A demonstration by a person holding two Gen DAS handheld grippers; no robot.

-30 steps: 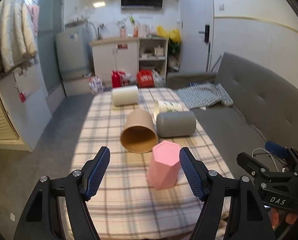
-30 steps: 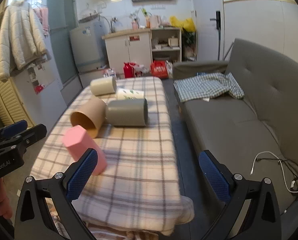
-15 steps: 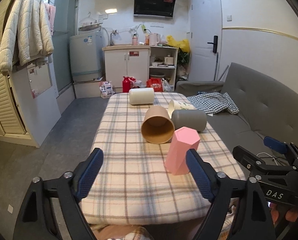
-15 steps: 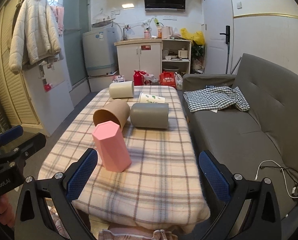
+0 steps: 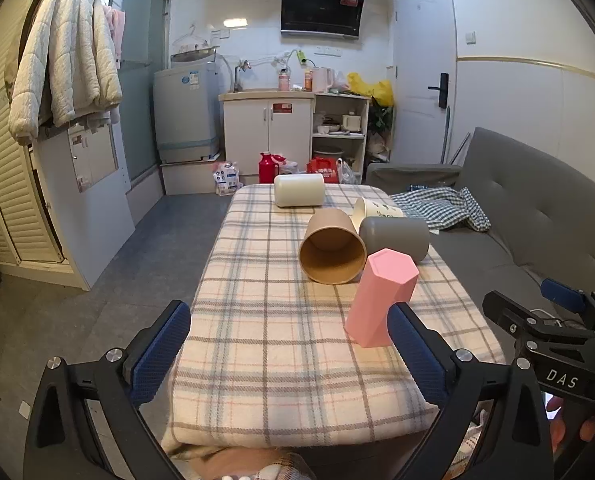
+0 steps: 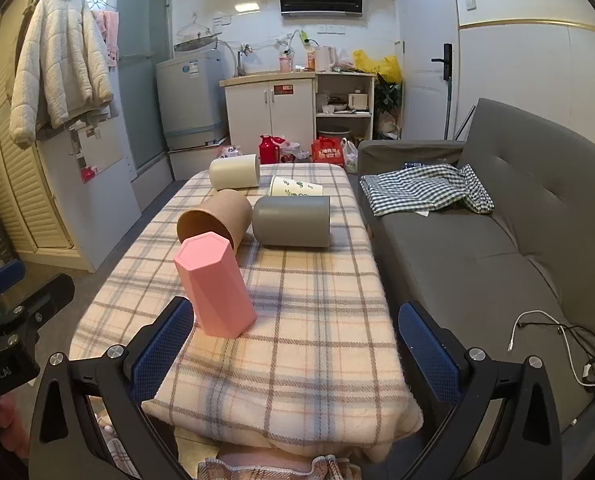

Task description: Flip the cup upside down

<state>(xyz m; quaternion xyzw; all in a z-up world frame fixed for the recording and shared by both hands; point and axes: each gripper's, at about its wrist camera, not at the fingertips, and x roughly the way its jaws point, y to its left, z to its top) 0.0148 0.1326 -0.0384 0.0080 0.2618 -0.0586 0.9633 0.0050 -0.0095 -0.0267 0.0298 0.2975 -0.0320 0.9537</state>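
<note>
A pink hexagonal cup [image 5: 379, 298] stands on the plaid-covered table [image 5: 277, 340] with its closed end up; it also shows in the right wrist view [image 6: 215, 284]. My left gripper [image 5: 293, 344] is open and empty, pulled back over the table's near edge, with the cup just beyond its right finger [image 5: 415, 354]. My right gripper [image 6: 293, 344] is open and empty, with the cup just past its left finger [image 6: 161, 350]. The right gripper shows at the right edge of the left wrist view [image 5: 553, 332].
Beyond the pink cup lie a brown paper cup [image 5: 331, 246], a grey cup [image 5: 395, 236], a printed white cup [image 5: 375, 210] and a cream cup [image 5: 299, 190], all on their sides. A grey sofa [image 6: 517, 216] with a checked cloth [image 6: 425, 186] runs along the table's right.
Both grippers have pulled back and up from the table. The left gripper, which flanked the pink cup a second ago, is now clear of it; the cup stays standing.
</note>
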